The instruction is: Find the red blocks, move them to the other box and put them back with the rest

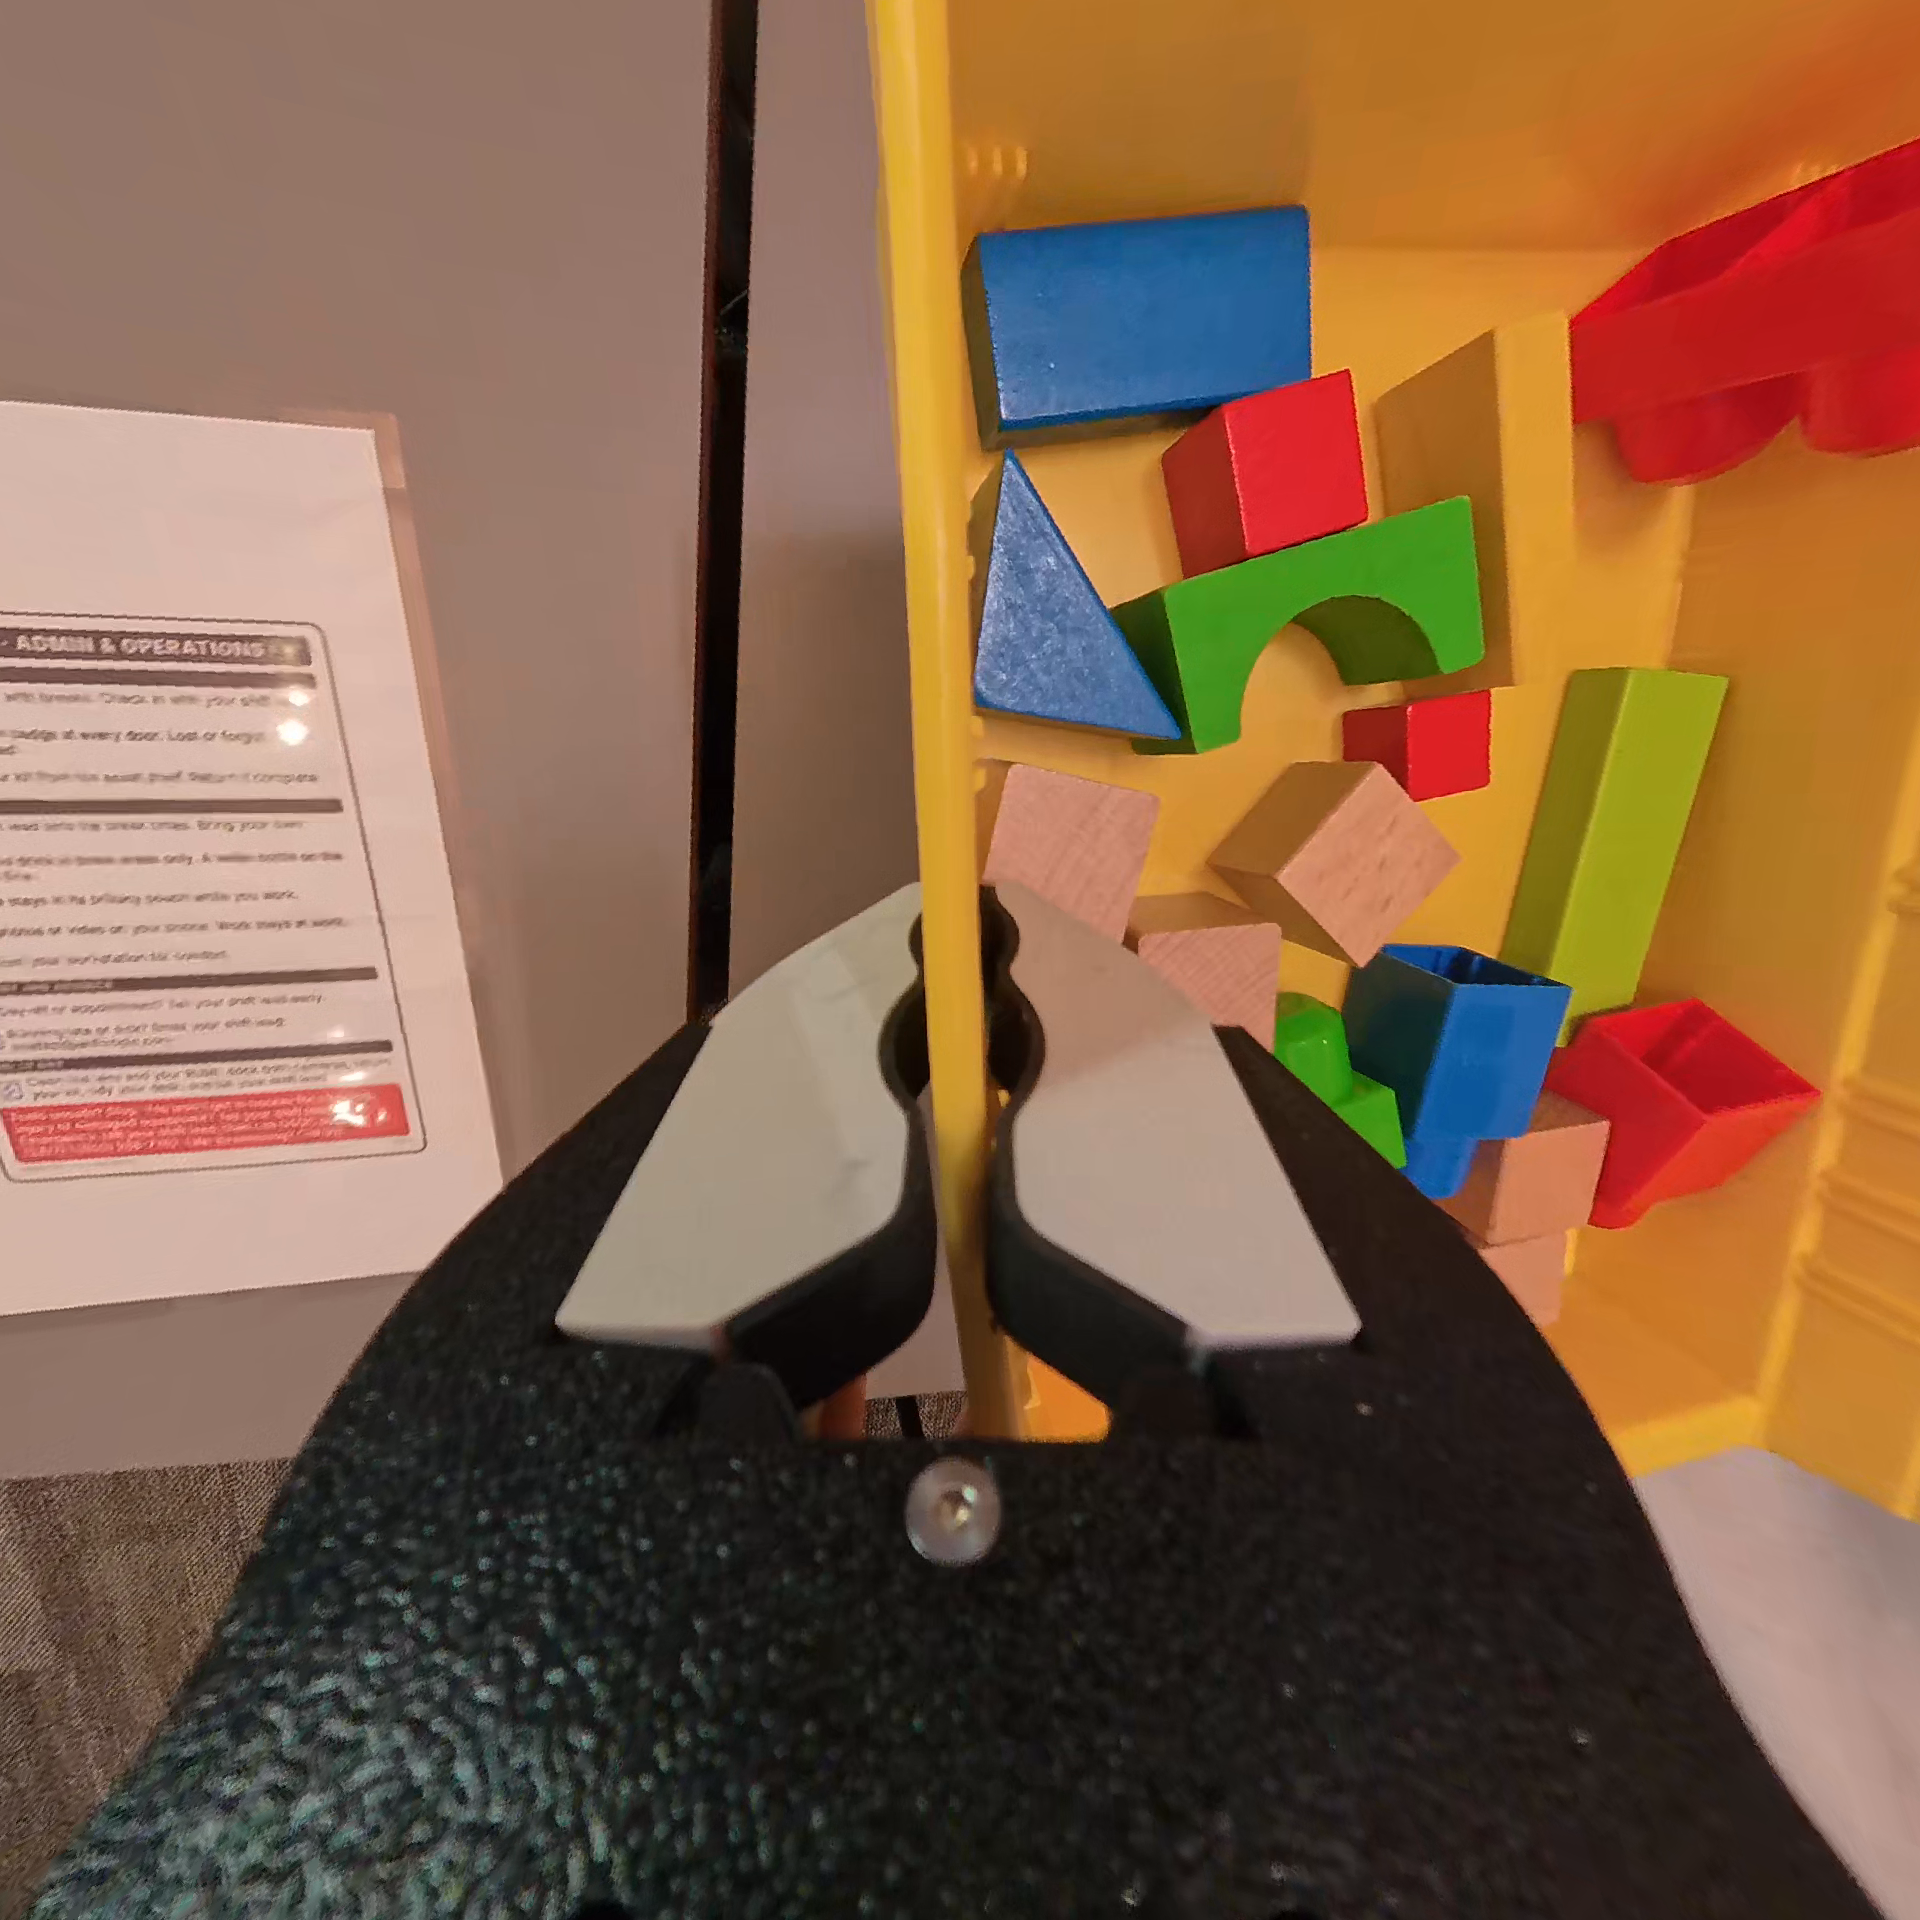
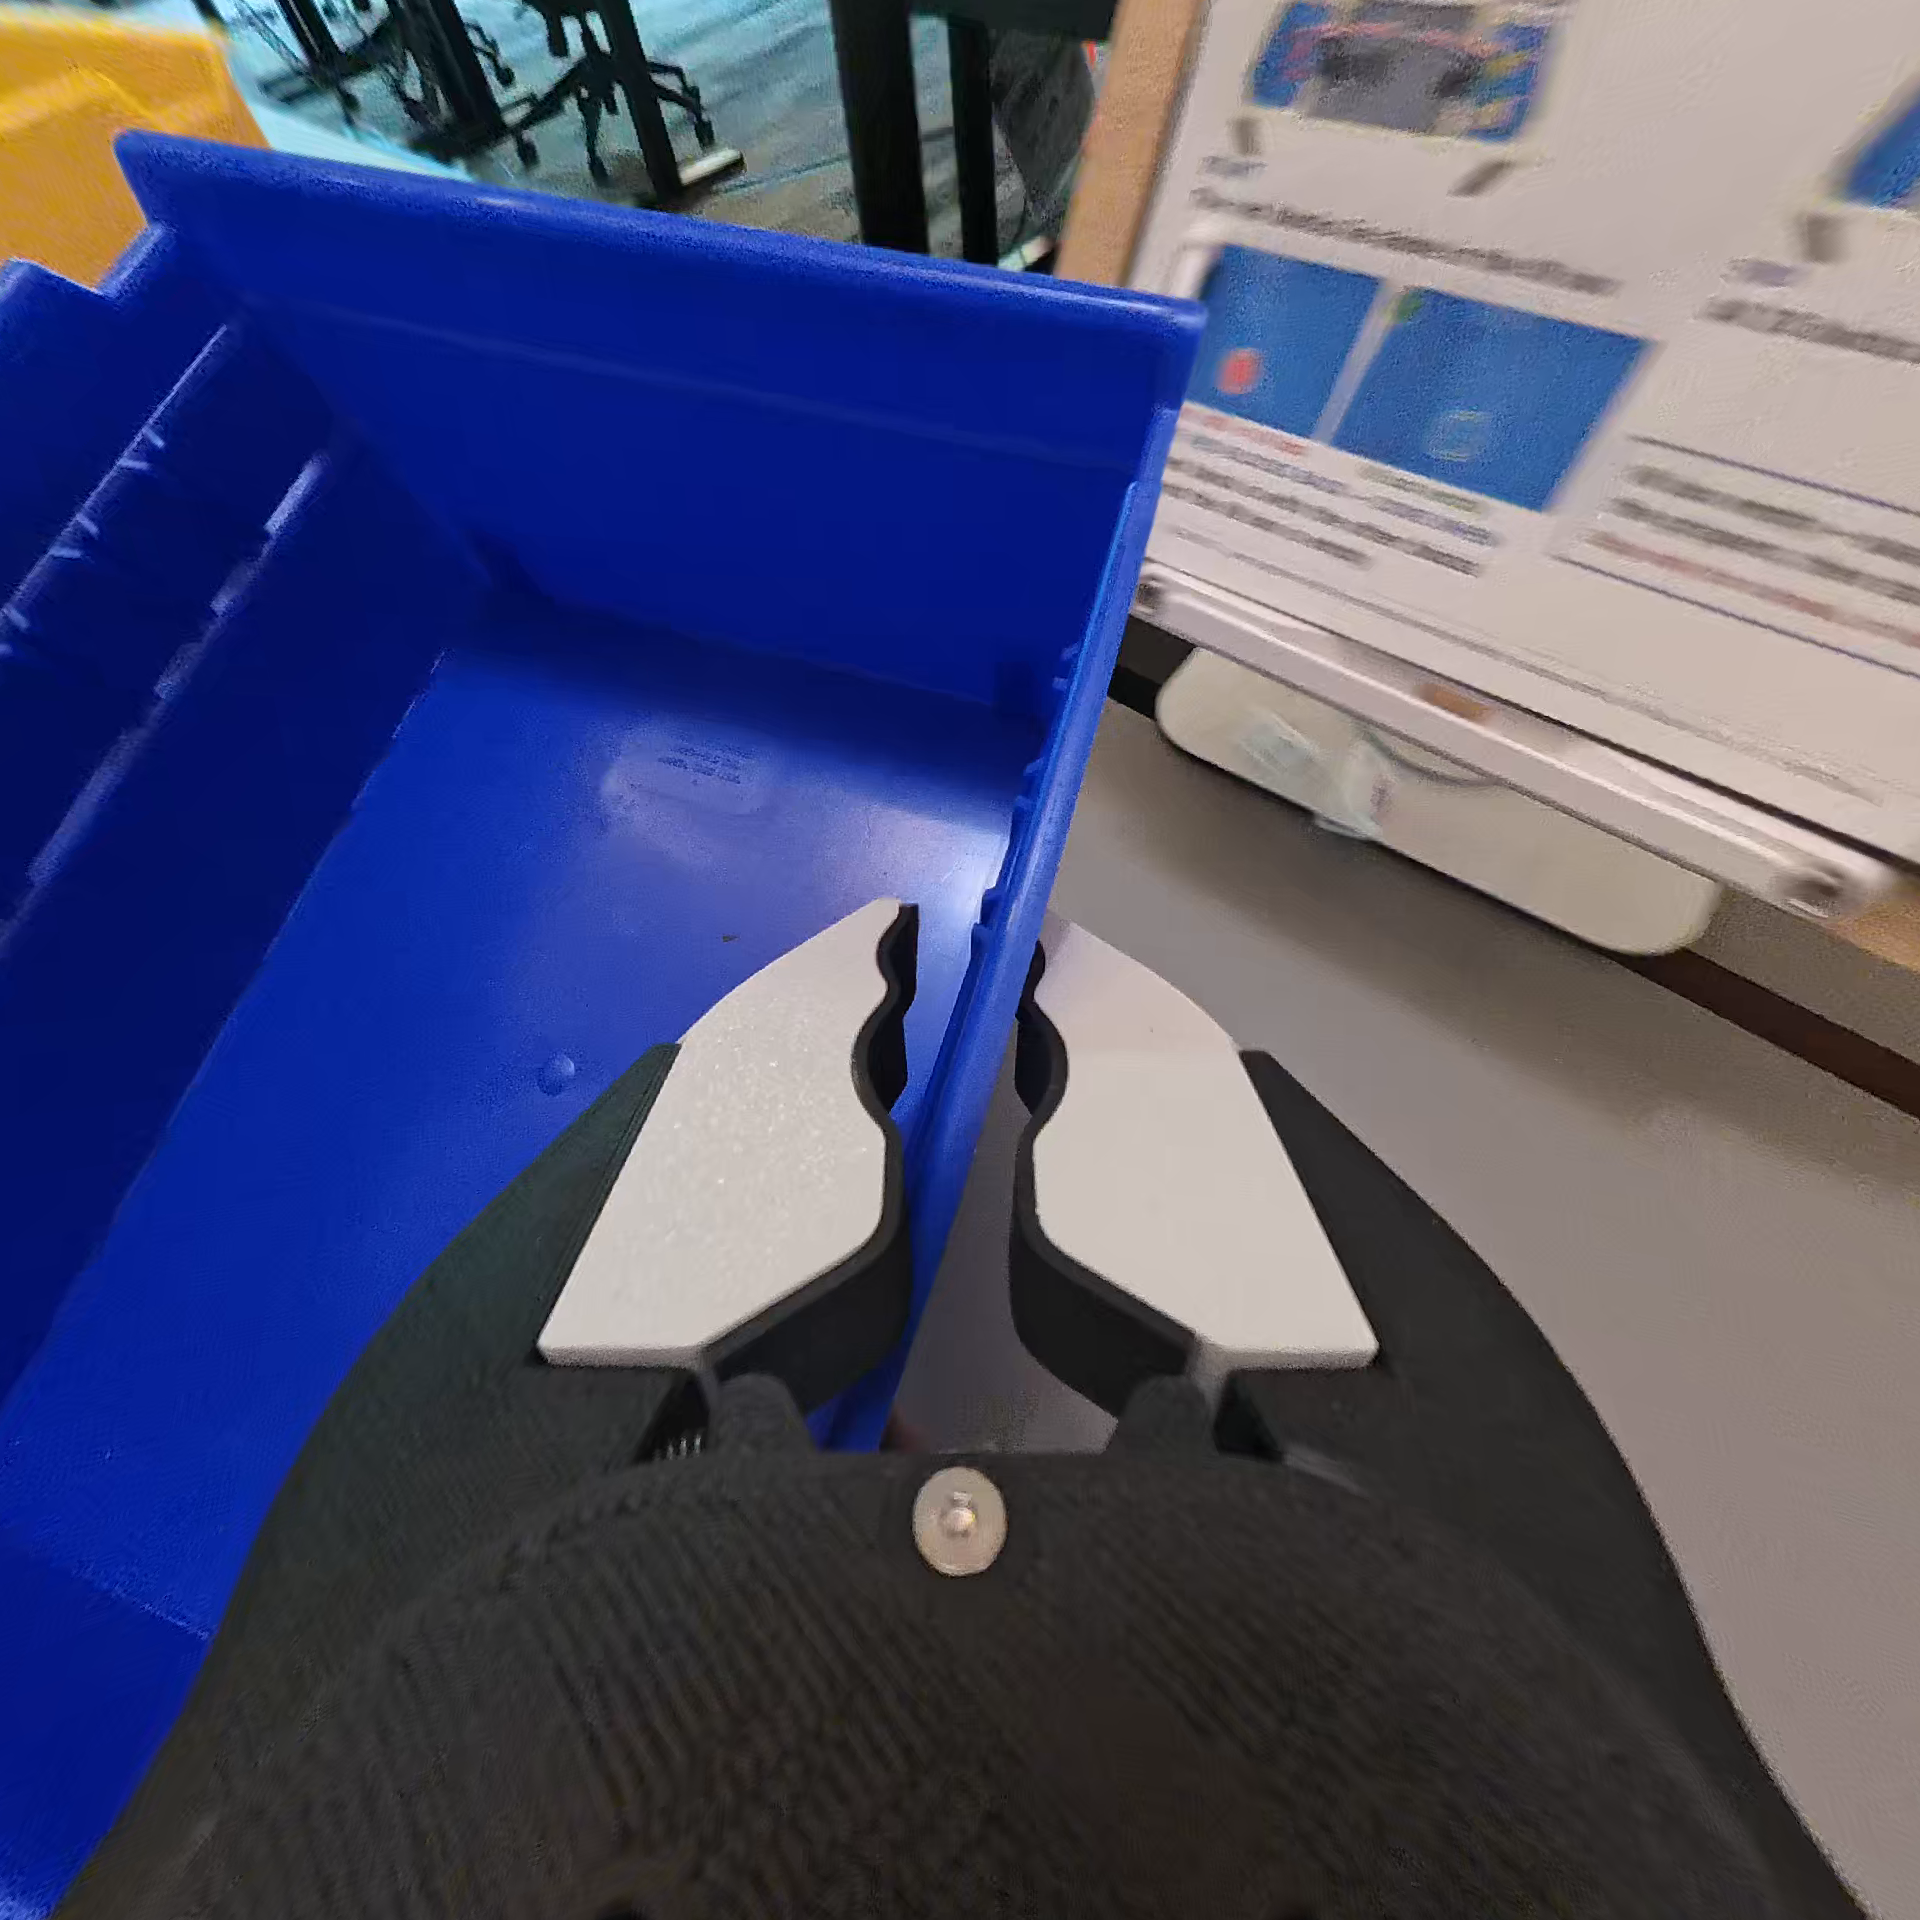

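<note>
- Your left gripper is closed tight on the side wall of the yellow box; both pads press on the thin wall, one outside, one inside.
- The yellow box holds the mixed blocks. The red ones you can see: a red cube between the blue slab and the green arch, a smaller red cube just below the arch, a hollow red piece beside the hollow blue piece, and a big red studded piece at the upper right.
- Plain wooden cubes lie near your left fingers, by the same wall.
- Your right gripper straddles the side wall of the blue box, narrowly open. The outer pad seems to touch the wall; the inner one stands slightly off it, though the angle makes that hard to judge.
- The blue box floor shows no blocks in the part you see.
- A blurred printed board stands behind it on the grey table.
</note>
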`<state>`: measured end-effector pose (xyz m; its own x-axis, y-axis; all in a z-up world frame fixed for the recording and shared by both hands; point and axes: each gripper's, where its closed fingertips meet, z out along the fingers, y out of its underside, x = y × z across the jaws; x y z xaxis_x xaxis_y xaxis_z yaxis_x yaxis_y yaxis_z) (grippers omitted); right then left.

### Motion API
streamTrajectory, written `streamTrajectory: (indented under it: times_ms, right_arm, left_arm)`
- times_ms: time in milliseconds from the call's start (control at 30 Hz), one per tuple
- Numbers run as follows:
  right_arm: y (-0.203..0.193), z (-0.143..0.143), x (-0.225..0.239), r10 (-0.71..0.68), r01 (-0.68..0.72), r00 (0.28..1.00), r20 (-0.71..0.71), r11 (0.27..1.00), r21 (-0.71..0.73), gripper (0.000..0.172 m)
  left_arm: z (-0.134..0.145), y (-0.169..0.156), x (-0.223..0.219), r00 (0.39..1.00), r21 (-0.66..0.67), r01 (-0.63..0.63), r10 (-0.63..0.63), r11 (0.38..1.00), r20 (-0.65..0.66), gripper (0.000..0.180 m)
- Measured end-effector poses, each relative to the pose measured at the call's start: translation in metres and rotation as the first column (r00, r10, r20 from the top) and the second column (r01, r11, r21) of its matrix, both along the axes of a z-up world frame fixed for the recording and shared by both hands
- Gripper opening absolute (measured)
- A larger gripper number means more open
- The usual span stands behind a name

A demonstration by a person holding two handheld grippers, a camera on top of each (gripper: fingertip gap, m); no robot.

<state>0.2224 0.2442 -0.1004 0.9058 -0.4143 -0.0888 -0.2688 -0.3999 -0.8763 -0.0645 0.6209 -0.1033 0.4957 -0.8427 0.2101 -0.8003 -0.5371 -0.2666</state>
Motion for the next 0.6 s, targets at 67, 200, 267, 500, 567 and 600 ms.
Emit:
streamTrajectory:
  times_ms: [67, 200, 267, 500, 567, 600]
  right_arm:
    - [-0.048, 0.011, 0.015, -0.007, 0.008, 1.0, -0.027, 0.999, 0.031, 0.017]
    - [-0.16, 0.02, 0.065, -0.09, 0.092, 0.995, -0.036, 0.994, 0.065, 0.017]
    - [-0.22, 0.012, 0.097, -0.162, 0.165, 0.985, -0.057, 0.985, 0.05, 0.017]
    - [-0.415, -0.049, 0.217, -0.508, 0.502, 0.844, -0.172, 0.861, -0.076, 0.015]
    - [-0.456, -0.064, 0.243, -0.566, 0.552, 0.804, -0.18, 0.824, -0.125, 0.014]
    - [-0.47, -0.07, 0.255, -0.583, 0.569, 0.79, -0.186, 0.812, -0.131, 0.014]
  left_arm:
    - [-0.01, -0.004, 0.011, 1.0, -0.006, 0.012, -0.013, 1.0, -0.006, 0.004]
    - [-0.035, -0.015, 0.04, 0.998, -0.032, 0.052, -0.053, 0.998, -0.015, 0.005]
    - [-0.047, -0.023, 0.057, 0.996, -0.046, 0.083, -0.084, 0.995, -0.01, 0.006]
    - [-0.071, -0.047, 0.111, 0.986, -0.064, 0.168, -0.168, 0.984, 0.011, 0.006]
    - [-0.076, -0.052, 0.121, 0.985, -0.061, 0.171, -0.171, 0.983, 0.009, 0.006]
    - [-0.079, -0.054, 0.125, 0.985, -0.062, 0.17, -0.17, 0.983, 0.011, 0.006]
